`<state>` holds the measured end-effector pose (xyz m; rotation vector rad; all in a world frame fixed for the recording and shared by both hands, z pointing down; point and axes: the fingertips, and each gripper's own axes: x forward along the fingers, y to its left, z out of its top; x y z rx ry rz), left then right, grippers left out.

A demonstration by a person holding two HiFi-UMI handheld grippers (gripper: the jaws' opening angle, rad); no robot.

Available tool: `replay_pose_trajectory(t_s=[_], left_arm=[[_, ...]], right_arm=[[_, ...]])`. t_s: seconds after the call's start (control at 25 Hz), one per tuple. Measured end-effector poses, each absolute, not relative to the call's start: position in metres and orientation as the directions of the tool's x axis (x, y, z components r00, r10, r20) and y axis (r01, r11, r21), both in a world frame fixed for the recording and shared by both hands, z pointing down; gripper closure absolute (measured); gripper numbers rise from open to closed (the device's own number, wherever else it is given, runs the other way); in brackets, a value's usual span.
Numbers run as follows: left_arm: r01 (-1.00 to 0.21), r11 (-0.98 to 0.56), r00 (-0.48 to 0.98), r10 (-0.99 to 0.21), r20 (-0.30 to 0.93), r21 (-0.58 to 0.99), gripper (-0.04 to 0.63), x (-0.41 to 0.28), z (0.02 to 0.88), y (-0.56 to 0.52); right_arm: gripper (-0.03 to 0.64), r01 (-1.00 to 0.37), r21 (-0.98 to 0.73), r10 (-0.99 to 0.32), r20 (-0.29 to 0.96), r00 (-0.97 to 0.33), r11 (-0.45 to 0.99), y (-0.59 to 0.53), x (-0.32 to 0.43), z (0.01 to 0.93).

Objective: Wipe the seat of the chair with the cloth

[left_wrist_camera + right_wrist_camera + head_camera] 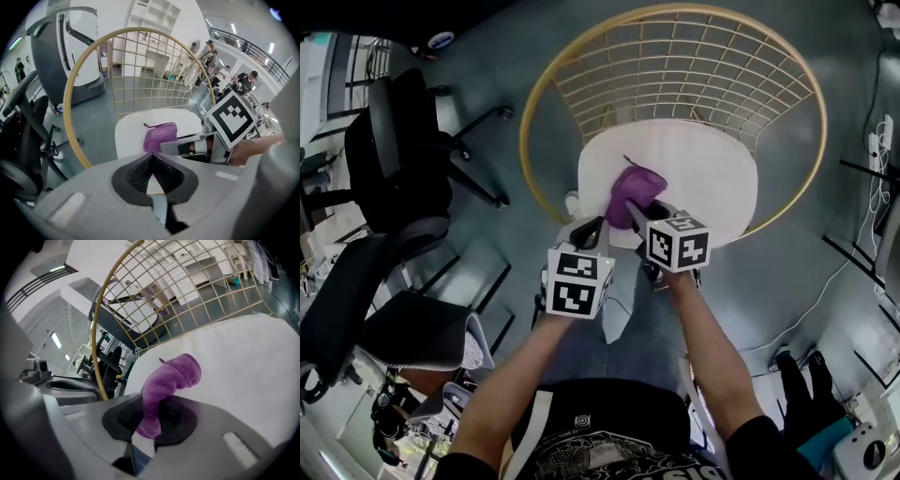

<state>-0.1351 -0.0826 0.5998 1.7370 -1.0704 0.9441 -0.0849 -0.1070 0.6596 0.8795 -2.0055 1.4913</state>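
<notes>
A chair with a round gold wire back [675,84] and a white seat [703,173] stands in front of me. My right gripper [636,208] is shut on a purple cloth [635,190] over the seat's front left part. In the right gripper view the cloth [169,380] sticks out from between the jaws above the seat [234,362]. My left gripper [595,228] is shut with nothing in it, just left of the right one at the seat's front edge. In the left gripper view the cloth [160,136] lies ahead on the seat [136,131].
Black office chairs [389,169] stand at the left on the grey floor. Cables [872,178] run along the right side. A dark shoe [802,375] lies at the lower right. People [213,58] stand in the background of the left gripper view.
</notes>
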Motion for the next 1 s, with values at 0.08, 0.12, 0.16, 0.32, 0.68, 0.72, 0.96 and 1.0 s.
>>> replay_pose_trajectory(t_s=[0.08, 0.12, 0.16, 0.32, 0.68, 0.72, 0.96, 1.0], left_arm=[[-0.922, -0.265, 0.352, -0.265, 0.898, 0.283, 0.594, -0.125, 0.601, -0.080], [-0.920, -0.268, 0.355, -0.263, 0.897, 0.286, 0.594, -0.121, 0.602, -0.079], [-0.918, -0.271, 0.358, -0.261, 0.896, 0.288, 0.594, -0.117, 0.603, -0.078], [-0.917, -0.275, 0.359, -0.262, 0.896, 0.287, 0.594, -0.103, 0.604, -0.078], [-0.915, -0.284, 0.362, -0.268, 0.893, 0.286, 0.594, -0.063, 0.604, -0.077], [-0.914, -0.286, 0.363, -0.268, 0.893, 0.286, 0.594, -0.055, 0.604, -0.076], [-0.911, -0.294, 0.367, -0.264, 0.892, 0.288, 0.594, -0.013, 0.606, -0.079], [-0.910, -0.296, 0.368, -0.263, 0.892, 0.289, 0.595, -0.005, 0.606, -0.079]], right_arm=[[0.555, -0.750, -0.633, -0.212, 0.719, -0.662, 0.192, -0.105, -0.072, 0.662], [0.555, -0.755, -0.627, -0.215, 0.724, -0.655, 0.190, -0.104, -0.066, 0.663], [0.555, -0.761, -0.620, -0.216, 0.730, -0.648, 0.189, -0.103, -0.060, 0.665], [0.555, -0.787, -0.590, -0.223, 0.755, -0.617, 0.182, -0.100, -0.035, 0.671], [0.557, -0.828, -0.536, -0.245, 0.791, -0.561, 0.164, -0.099, 0.028, 0.674], [0.555, -0.831, -0.533, -0.250, 0.793, -0.556, 0.157, -0.099, 0.038, 0.674], [0.555, -0.850, -0.517, -0.277, 0.806, -0.524, 0.103, -0.104, 0.097, 0.676], [0.555, -0.853, -0.512, -0.282, 0.808, -0.518, 0.099, -0.104, 0.107, 0.676]])
